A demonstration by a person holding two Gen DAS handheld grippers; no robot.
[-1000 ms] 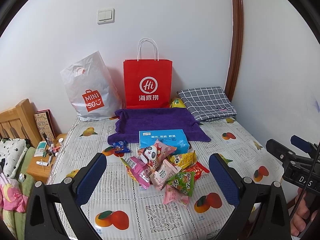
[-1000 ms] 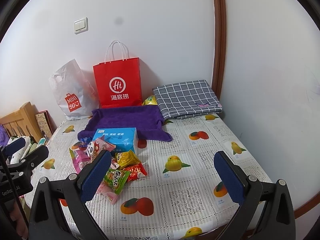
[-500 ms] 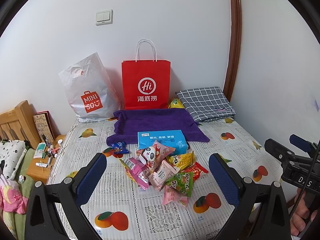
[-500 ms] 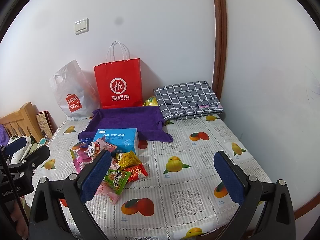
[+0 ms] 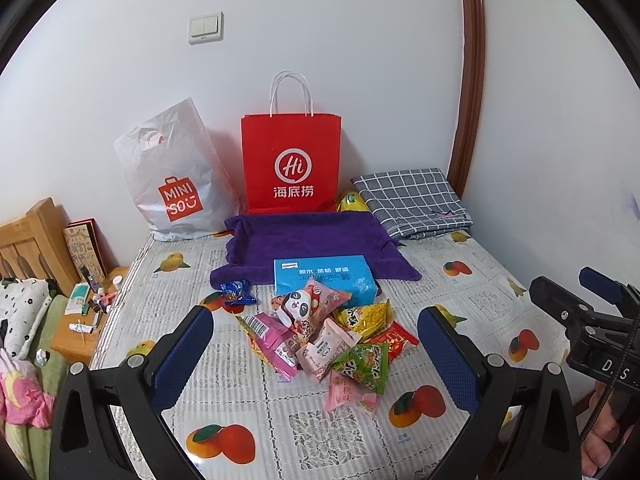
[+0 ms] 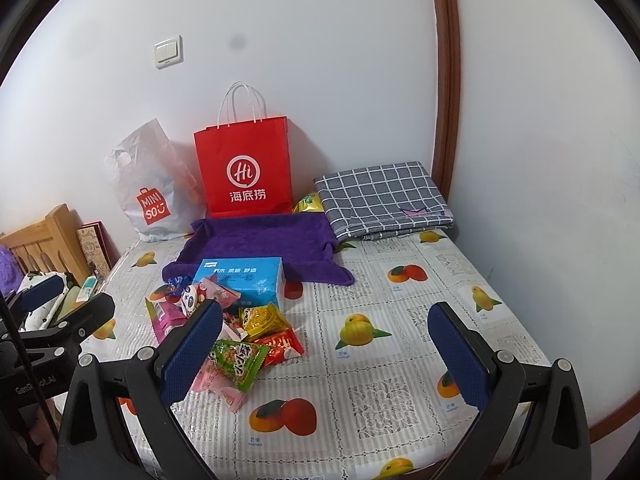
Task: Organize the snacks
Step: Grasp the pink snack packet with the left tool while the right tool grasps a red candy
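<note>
A heap of snack packets (image 5: 324, 336) lies on the fruit-print tablecloth (image 5: 304, 432), with a panda pouch (image 5: 304, 304), a green packet (image 5: 364, 366) and a pink one among them. In the right wrist view the same snack heap (image 6: 240, 332) sits left of centre. Behind it are a blue tissue box (image 5: 324, 280) and a purple towel tray (image 5: 308, 240). My left gripper (image 5: 316, 356) hovers open just in front of the heap, holding nothing. My right gripper (image 6: 326, 354) is open too, over bare cloth right of the heap.
A red paper bag (image 5: 291, 162) and a white plastic bag (image 5: 172, 176) lean on the wall. A folded checked cloth (image 5: 412, 202) lies at the back right. A wooden bedside stand (image 5: 80, 320) with small items is left of the table.
Both views shift very slightly; the left gripper has crept a little upward and back. Nothing on the table has moved.
</note>
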